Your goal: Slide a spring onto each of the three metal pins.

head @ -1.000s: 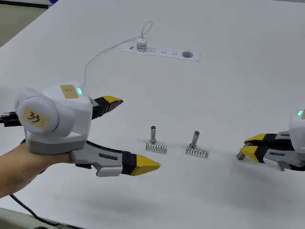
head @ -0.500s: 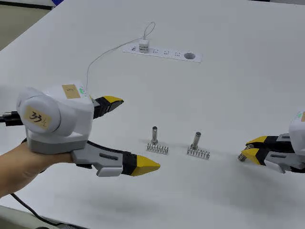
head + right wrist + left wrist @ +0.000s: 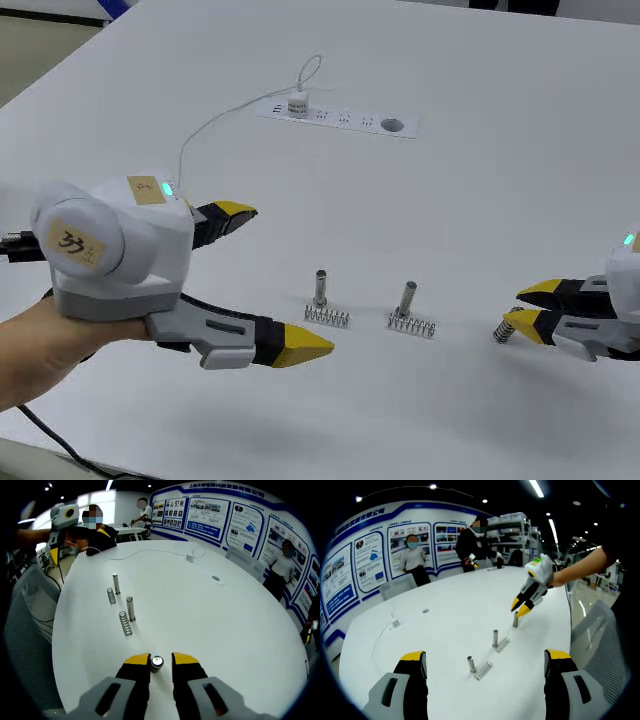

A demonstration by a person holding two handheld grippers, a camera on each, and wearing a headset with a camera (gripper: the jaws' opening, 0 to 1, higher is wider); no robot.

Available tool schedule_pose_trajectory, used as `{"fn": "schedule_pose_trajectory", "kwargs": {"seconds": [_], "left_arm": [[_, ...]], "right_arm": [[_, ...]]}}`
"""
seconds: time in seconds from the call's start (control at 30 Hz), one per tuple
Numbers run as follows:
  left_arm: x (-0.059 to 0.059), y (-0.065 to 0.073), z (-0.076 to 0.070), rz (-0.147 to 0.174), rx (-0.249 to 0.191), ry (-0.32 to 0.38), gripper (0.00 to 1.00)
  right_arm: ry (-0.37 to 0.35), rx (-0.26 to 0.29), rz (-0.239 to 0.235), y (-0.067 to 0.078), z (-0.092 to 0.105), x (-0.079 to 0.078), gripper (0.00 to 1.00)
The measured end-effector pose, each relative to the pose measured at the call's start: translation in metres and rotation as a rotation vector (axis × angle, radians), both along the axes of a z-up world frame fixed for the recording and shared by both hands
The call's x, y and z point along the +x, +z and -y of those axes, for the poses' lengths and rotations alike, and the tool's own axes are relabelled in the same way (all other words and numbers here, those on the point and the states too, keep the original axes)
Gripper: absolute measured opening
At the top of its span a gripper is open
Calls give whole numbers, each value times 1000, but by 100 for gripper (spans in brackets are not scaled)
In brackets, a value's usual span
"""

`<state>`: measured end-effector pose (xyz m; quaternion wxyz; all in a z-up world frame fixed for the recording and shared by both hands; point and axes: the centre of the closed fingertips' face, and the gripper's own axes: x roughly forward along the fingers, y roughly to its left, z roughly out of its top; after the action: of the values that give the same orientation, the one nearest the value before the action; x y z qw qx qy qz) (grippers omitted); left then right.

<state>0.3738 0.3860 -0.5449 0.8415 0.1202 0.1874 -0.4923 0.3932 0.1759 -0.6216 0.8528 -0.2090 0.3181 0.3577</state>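
My left tool (image 3: pixel 288 277) wide open, my right tool (image 3: pixel 522 306) narrowly framing the third pin (image 3: pixel 507 330) (gripping or not, I cannot tell), I'd pinch the light, squashy left spring (image 3: pixel 327 318) or middle spring (image 3: pixel 412 325), lying on the desk (image 3: pixel 480 180) beside their pins (image 3: pixel 321 285), gently mid-coil.

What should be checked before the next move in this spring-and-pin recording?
1. Left gripper open and empty: ok.
2. Left pin upright: ok. Its spring on it: not ok, it lies on the table beside the pin.
3. Middle pin upright: ok. Its spring on it: not ok, it also lies beside the pin.
4. Third pin between the right gripper's jaws: ok.
5. Jaws actually gripping the third pin: cannot tell.
6. Spring seated on the third pin: cannot tell.
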Motion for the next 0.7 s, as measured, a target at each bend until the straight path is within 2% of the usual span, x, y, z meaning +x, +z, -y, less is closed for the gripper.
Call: {"fn": "schedule_pose_trajectory", "kwargs": {"seconds": [0.1,0.37,0.7], "left_arm": [[0,7,3,3,-35,0,100],[2,8,-1,10,-30,-1,100],[5,10,-14,8,-36,33,100]], "right_arm": [[-2,20,12,8,-4,1,17],[25,61,31,20,-24,2,17],[102,57,9,9,-56,-1,17]]}}
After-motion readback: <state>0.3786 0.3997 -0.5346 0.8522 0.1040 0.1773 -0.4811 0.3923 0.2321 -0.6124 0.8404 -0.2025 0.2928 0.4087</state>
